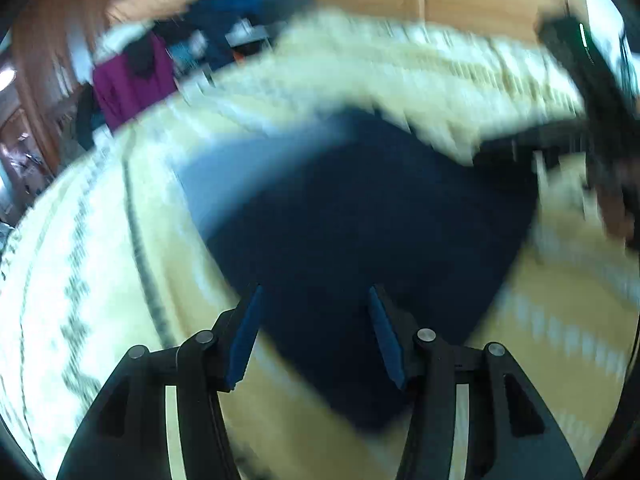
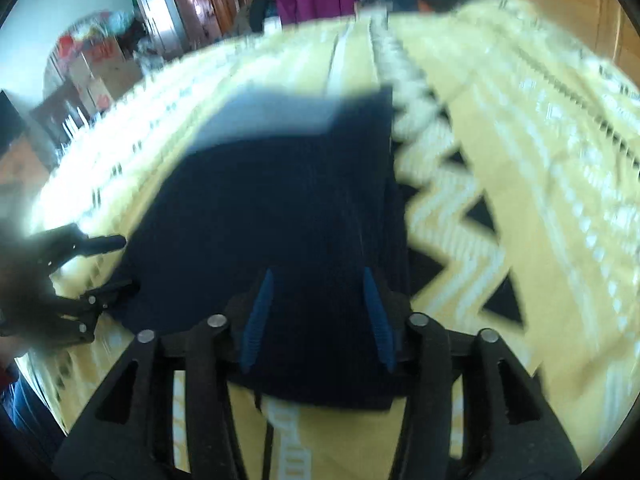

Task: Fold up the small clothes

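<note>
Navy garment (image 2: 280, 184) on yellow cloth (image 2: 520, 200) with white-and-black zigzags.

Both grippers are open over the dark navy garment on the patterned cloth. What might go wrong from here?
1. The yellow and white patterned cloth lies right under the dark navy garment; a low pinch by the right gripper may grab both layers.
2. Both views are motion-blurred, so the garment's edges are hard to place and the left gripper could close off the edge.
3. The grippers sit close together and might collide.
</note>
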Tool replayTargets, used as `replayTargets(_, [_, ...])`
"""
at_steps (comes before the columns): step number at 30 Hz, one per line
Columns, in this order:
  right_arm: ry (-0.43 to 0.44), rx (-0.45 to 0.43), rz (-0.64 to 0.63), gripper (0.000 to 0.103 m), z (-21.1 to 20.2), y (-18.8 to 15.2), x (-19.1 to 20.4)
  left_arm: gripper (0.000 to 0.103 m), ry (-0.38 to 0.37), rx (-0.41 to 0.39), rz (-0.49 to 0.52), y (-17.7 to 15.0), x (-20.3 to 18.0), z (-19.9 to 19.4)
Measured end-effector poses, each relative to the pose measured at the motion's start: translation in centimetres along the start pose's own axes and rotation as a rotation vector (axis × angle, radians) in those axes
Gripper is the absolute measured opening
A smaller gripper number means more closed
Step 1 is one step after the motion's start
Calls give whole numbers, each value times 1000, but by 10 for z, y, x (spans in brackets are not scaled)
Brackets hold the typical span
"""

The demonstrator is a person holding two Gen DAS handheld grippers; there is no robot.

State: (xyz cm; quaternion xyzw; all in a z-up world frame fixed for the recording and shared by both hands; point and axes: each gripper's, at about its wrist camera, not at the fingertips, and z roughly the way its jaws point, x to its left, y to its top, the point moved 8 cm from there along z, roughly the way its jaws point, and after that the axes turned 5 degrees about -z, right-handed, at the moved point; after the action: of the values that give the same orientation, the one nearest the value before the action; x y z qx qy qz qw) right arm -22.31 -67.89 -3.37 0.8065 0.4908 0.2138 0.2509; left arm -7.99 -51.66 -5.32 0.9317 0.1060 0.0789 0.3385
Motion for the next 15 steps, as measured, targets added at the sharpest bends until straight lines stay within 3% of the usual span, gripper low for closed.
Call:
replayTargets(2, [-20, 23, 8, 47, 2, -6, -4, 57, 2, 21, -32, -19, -3, 3])
replayTargets(5, [-40, -26, -19, 50, -29, 7, 7, 57, 27, 13, -80, -8, -3, -19])
replayTargets(6, [-40, -49, -31, 64, -43, 9, 14, 59, 36, -5, -88, -4, -6, -33])
replayTargets(7, [-43, -62, -39, 85, -54, 7, 20, 66, 43, -7, -98, -6, -8, -42])
replayTargets(8, [-43, -66, -42, 92, -64, 1, 27, 73, 52, -4, -110, -8, -8, -46])
replayTargets(15, [-72, 53, 20, 94, -72, -75, 53, 73, 95, 88, -286, -65, 4, -62])
